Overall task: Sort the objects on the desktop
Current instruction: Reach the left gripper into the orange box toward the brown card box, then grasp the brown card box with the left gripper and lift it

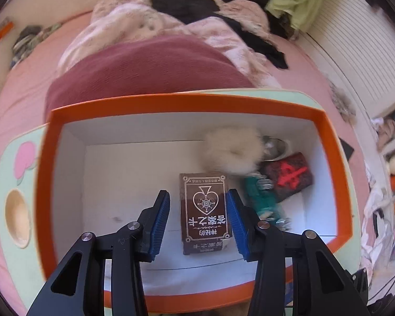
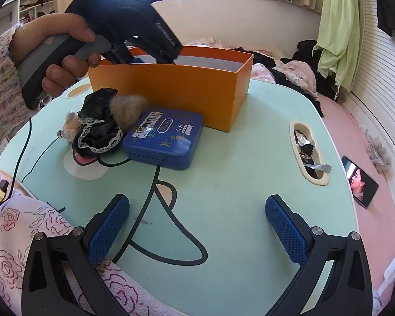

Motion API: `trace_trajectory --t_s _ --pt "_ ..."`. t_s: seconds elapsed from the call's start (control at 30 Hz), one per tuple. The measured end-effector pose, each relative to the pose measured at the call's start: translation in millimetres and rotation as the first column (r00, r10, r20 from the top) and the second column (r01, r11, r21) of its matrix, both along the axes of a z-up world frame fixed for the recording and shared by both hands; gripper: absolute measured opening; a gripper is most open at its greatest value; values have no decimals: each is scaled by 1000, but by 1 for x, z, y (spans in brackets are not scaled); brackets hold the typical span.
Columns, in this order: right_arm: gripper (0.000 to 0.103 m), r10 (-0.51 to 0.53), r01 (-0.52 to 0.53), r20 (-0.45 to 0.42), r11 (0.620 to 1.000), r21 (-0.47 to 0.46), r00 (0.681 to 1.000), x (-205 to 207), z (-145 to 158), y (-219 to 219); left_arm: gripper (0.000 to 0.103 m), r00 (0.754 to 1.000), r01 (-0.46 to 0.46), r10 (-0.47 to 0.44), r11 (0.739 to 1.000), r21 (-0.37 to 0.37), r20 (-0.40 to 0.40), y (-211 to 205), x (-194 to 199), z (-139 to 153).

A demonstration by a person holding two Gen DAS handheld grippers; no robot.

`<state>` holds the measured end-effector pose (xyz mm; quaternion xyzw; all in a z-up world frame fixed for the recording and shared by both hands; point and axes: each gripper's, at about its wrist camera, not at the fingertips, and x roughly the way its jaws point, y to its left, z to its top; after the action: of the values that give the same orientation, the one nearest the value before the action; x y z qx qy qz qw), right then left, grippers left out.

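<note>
Blue-padded left gripper is held over the orange box, straddling but not pinching a boxed card deck, while the right gripper gapes empty and a tin and pouch remain unsorted on the desk

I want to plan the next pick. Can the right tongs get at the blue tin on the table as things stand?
Probably yes. The right tongs stand open and empty, and only bare table lies between them and the blue tin, whose near side is free.
</note>
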<state>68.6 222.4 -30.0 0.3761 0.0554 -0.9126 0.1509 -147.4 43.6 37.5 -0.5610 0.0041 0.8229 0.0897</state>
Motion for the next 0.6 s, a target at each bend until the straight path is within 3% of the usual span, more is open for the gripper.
trace_trajectory --t_s 0.1,0.17,0.2,0.23,0.3,0.33,0.37,0.4,0.43,0.5,0.6 --pt "103 0 0 -1 1000 1 1000 0 0 0 48 1000 -15 16 1000 19 -13 -5 -1 3" --pt "103 0 0 0 1000 0 1000 1 0 0 59 1000 -3 3 998 71 -3 -4 -1 3" --pt "103 0 0 0 1000 0 1000 1 0 0 69 1000 -2 3 997 71 -3 -1 -1 2" --pt "103 0 0 -1 1000 1 1000 1 0 0 75 1000 -1 1 999 53 -6 2 -1 1" --pt "103 0 0 -1 1000 1 1000 1 0 1 75 1000 10 -10 999 -35 6 11 -4 -8" --pt "103 0 0 -1 1000 0 1000 1 0 1 67 1000 11 -9 997 -80 23 13 -6 -14" --pt "103 0 0 -1 1000 1 1000 1 0 1 65 1000 14 -13 993 -120 15 15 -6 -18" --pt "103 0 0 -1 1000 1 1000 1 0 1 44 1000 22 -23 991 -129 -4 16 -5 -16" --pt "103 1 -1 -1 1000 0 1000 1 0 1 39 1000 26 -27 992 -121 -10 15 -5 -14" --pt "103 1 -1 -1 1000 0 1000 1 1 1 39 999 33 -35 996 -89 -26 10 0 -7" --pt "103 1 -1 -1 1000 0 1000 1 1 1 39 987 50 -49 999 3 -152 -3 17 23"
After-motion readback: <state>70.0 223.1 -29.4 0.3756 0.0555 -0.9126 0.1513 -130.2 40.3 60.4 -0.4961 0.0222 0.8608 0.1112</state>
